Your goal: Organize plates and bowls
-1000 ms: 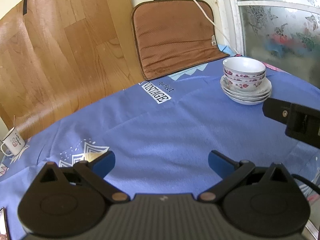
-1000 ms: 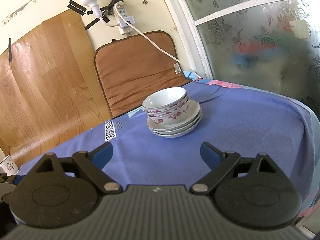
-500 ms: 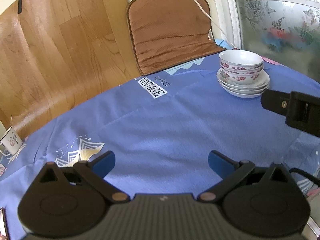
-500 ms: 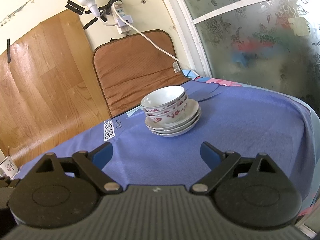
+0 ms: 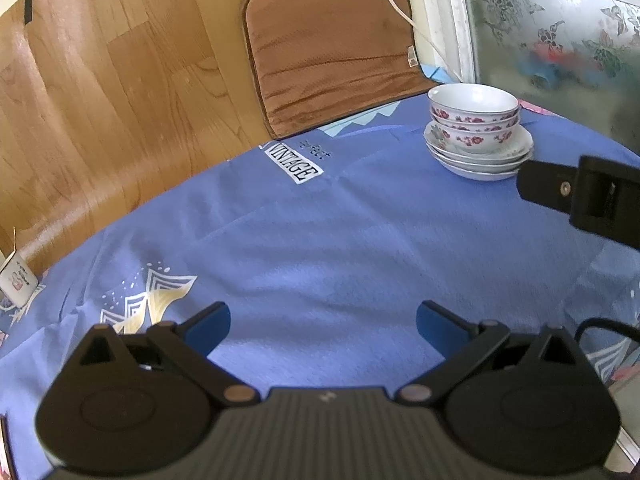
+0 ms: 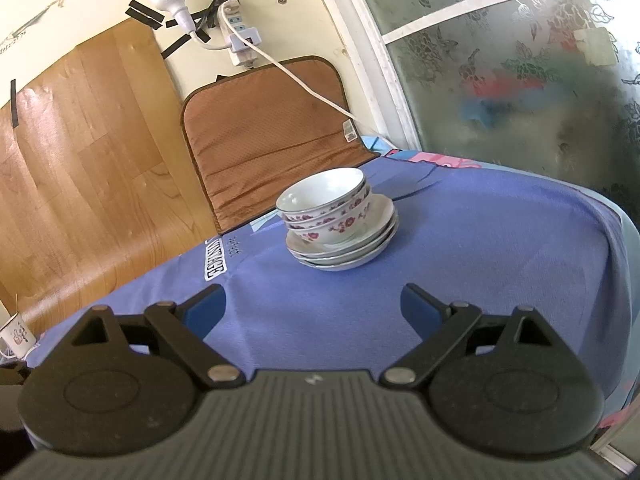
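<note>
White bowls with red flowers (image 5: 474,118) sit nested on a stack of white plates (image 5: 482,158) at the far right of the blue tablecloth (image 5: 320,232). In the right wrist view the bowls (image 6: 328,208) and plates (image 6: 344,252) stand straight ahead, a short way beyond the fingers. My left gripper (image 5: 322,326) is open and empty, well short of the stack. My right gripper (image 6: 312,312) is open and empty; part of it shows in the left wrist view (image 5: 584,200), just in front of the plates.
A brown cushion (image 5: 332,52) leans on the wall behind the table, with a white cable (image 6: 304,84) across it. A wooden panel (image 5: 100,92) stands at the left. A small white mug (image 5: 16,280) sits at the table's far left edge. Frosted glass (image 6: 520,64) lies to the right.
Both grippers have drawn back slightly and tilted; the stack sits a little farther off and lower in the left view. The dishes have not moved. Both stay open.
</note>
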### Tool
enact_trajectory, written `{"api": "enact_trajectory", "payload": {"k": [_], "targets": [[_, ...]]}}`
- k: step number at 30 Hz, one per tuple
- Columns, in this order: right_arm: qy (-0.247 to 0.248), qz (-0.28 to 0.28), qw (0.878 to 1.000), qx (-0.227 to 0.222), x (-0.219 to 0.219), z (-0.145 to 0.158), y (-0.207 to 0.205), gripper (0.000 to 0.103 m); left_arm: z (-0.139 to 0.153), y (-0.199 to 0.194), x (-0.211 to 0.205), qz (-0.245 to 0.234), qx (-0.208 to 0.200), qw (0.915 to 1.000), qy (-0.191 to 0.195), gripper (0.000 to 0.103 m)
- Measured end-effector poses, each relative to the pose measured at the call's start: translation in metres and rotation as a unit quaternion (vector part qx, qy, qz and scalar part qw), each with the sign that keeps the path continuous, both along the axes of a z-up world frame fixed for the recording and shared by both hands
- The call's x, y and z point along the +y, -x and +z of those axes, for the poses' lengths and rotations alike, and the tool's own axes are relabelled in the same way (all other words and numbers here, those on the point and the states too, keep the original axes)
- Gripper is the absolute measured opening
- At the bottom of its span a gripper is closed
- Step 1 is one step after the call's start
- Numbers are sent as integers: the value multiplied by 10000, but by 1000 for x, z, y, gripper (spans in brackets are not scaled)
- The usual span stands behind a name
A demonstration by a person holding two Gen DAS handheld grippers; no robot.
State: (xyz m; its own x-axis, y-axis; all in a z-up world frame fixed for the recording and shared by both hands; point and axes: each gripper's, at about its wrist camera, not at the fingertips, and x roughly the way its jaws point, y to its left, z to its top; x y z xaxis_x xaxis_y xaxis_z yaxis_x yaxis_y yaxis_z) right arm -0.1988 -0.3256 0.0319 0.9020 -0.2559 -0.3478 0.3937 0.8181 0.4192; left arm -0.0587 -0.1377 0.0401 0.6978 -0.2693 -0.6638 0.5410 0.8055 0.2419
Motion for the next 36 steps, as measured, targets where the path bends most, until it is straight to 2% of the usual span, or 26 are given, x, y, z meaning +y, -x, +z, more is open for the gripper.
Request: {"api": "enact_trajectory", "payload": {"k": [15,36], "targets": [[-38,-13,10000,27,-2,-1,0,96,-6,-8,-2,-35,483,9988,100,103],[-90,-32,9999,52,-4,-4,-1,96,-8,-6,-8,-30,511,9987,24,103]]}}
